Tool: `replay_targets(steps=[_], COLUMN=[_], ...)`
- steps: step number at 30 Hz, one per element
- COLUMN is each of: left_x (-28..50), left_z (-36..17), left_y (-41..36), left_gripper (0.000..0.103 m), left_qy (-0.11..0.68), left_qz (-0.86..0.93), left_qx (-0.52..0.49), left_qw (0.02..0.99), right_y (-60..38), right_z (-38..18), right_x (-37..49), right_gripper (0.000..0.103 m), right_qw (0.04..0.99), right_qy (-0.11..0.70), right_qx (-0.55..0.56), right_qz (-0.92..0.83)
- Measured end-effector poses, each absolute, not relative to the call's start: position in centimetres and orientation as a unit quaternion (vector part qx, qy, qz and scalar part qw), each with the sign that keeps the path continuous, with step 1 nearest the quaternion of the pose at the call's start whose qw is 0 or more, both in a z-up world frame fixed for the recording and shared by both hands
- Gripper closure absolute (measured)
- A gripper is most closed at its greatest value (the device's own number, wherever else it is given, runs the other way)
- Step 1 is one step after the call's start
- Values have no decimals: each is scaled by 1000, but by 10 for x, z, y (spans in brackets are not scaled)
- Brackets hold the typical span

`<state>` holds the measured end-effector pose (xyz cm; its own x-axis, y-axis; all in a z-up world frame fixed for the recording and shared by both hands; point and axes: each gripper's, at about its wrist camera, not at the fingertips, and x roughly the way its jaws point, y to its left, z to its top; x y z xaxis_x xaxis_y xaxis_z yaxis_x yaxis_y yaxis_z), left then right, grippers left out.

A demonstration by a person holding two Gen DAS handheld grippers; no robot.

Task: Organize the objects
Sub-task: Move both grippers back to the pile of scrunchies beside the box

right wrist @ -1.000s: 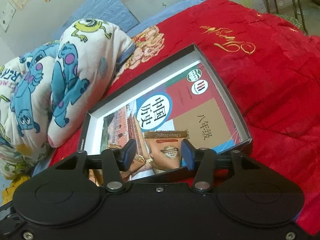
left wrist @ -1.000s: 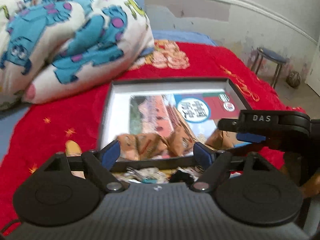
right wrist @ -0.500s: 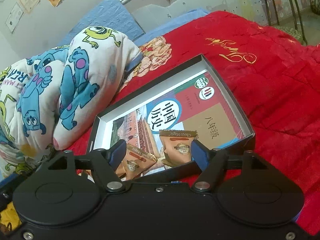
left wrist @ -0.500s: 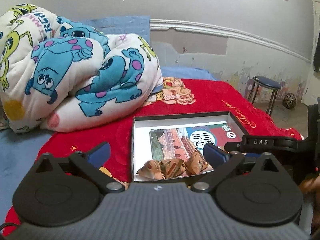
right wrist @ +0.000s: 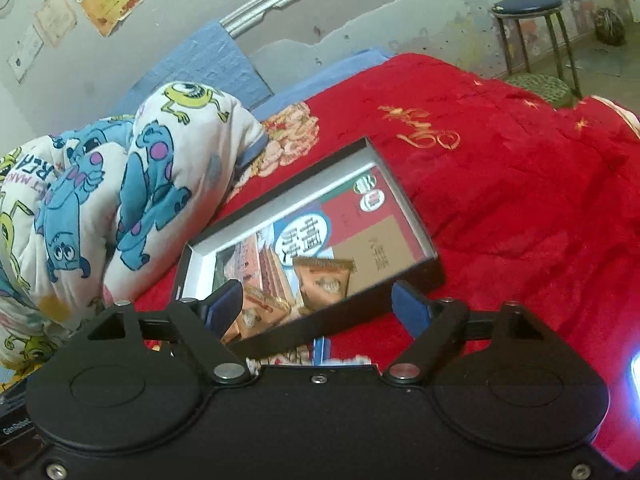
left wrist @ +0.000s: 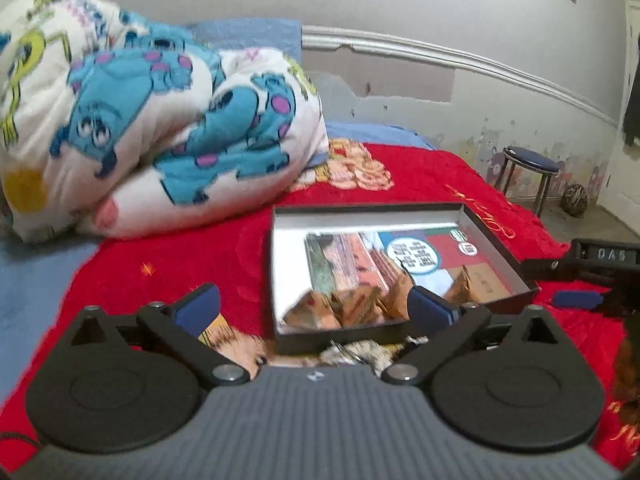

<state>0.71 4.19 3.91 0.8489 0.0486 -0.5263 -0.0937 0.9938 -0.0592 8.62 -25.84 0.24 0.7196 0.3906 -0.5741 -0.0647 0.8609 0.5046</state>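
My left gripper [left wrist: 314,306] spread, empty; right gripper [right wrist: 318,304] opening, empty. Risk: snack packets [right wrist: 324,280] crowd box [right wrist: 434,270] near rim; careless pick spills them onto bed [right wrist: 500,200].

A shallow black box [left wrist: 496,240] lies open on a red blanket [left wrist: 180,264], seen past the left gripper [left wrist: 316,306].

The gripper's jaws stand wide apart with nothing between them. Inside the box a textbook [left wrist: 404,252] lies flat, with several orange snack packets [left wrist: 340,308] heaped at its near end. A cartoon-print quilt [left wrist: 152,128] is bundled behind, a stool [left wrist: 530,168] stands by the wall, and the right gripper [left wrist: 576,300] pokes in from the right edge.
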Motion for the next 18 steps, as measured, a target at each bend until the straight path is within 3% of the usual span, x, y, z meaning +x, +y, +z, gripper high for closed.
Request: replay_targets(steps=[7,18], left_x=[8,24], left_z=[11,-23], left_y=[29,7], left_gripper=[2,30], left_qy=[319,383], left_qz=[21,23], left_qx=[-53,-3], left_qw=[946,924], right_y=[-240,-217], right_z=[-13,-34], right_x=[73,86], right_gripper=[22,26], right_qw=[878,866], right_qy=[392,452], right_qx=[240,176], right_qz=[136,126])
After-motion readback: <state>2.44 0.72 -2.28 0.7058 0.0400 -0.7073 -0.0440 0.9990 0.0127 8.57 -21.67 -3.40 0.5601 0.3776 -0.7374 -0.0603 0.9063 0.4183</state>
